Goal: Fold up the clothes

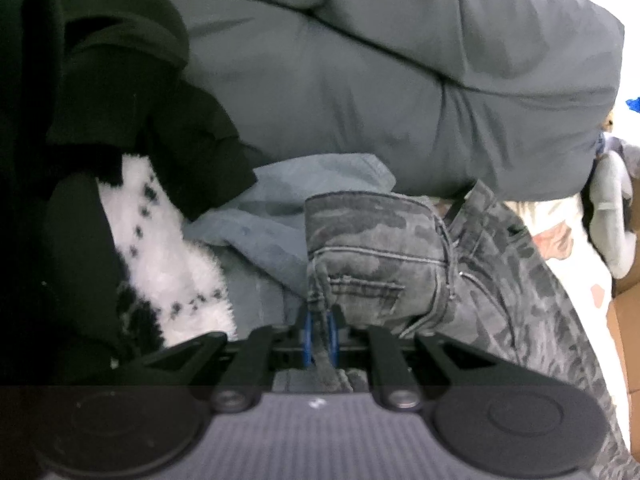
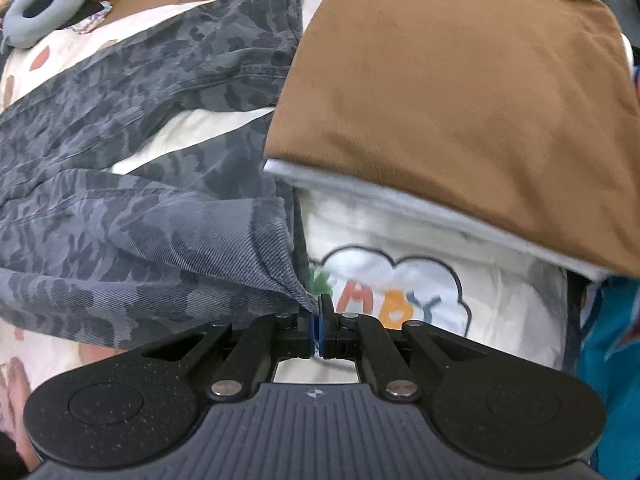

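I have the grey camouflage-print denim trousers (image 1: 400, 256) pinched at two places. My left gripper (image 1: 320, 334) has its fingers closed on a thick bit of the waistband near a stitched pocket, the cloth bunched between the blue pads. My right gripper (image 2: 317, 322) has its fingers shut tight on the corner of a leg hem (image 2: 298, 294), which comes to a point right at the pads.

The trousers lie spread over a cream bedsheet with coloured cartoon prints (image 2: 400, 280), the legs running away from my right hand. A folded brown blanket with a white lining (image 2: 460, 100) sits just beside the hem end; near the waistband are a dark grey padded duvet (image 1: 360, 80), a light blue cloth (image 1: 280, 208) and a white fluffy garment with black dots (image 1: 168, 248).

I judge this denim fairly heavy and stiffish: it will hang and crease along seams rather than flutter, and should not slip readily. Waistband and hem are the sound holds, being doubled and stitched.
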Demonstrator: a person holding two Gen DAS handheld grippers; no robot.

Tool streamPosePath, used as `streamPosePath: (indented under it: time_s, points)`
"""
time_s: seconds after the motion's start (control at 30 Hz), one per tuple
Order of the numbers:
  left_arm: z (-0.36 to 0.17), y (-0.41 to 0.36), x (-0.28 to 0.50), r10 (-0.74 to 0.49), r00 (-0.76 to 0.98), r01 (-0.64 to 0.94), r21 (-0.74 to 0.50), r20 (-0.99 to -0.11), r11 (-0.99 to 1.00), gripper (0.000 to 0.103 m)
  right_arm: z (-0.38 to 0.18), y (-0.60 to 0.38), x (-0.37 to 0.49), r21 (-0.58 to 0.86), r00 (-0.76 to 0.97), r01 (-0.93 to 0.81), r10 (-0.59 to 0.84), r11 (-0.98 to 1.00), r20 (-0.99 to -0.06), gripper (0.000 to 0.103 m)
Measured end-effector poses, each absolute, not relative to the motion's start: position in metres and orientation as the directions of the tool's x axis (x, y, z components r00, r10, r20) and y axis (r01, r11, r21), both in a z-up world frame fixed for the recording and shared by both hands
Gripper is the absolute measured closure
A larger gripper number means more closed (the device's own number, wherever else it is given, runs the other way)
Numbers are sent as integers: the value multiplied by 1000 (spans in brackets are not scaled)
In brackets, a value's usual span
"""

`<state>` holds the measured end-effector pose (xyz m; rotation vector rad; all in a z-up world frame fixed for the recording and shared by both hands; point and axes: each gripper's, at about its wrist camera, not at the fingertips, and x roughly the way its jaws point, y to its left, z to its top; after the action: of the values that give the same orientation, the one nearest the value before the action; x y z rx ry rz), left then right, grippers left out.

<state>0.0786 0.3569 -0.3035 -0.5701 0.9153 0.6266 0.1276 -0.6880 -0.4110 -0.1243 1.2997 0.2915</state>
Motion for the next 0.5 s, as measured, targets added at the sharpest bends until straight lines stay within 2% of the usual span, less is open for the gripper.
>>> streamPosePath:
  time_s: [0.33, 0.5]
  points:
    - [-324, 354, 84, 270, 419, -719, -135, -867, 681, 93, -450, -655, 173, 23, 241, -281, 93, 960, -966, 103]
    - [-327, 352, 86, 275, 410, -718, -122, -869, 685, 93, -460, -654, 177, 35, 234, -265, 100, 964, -967, 98]
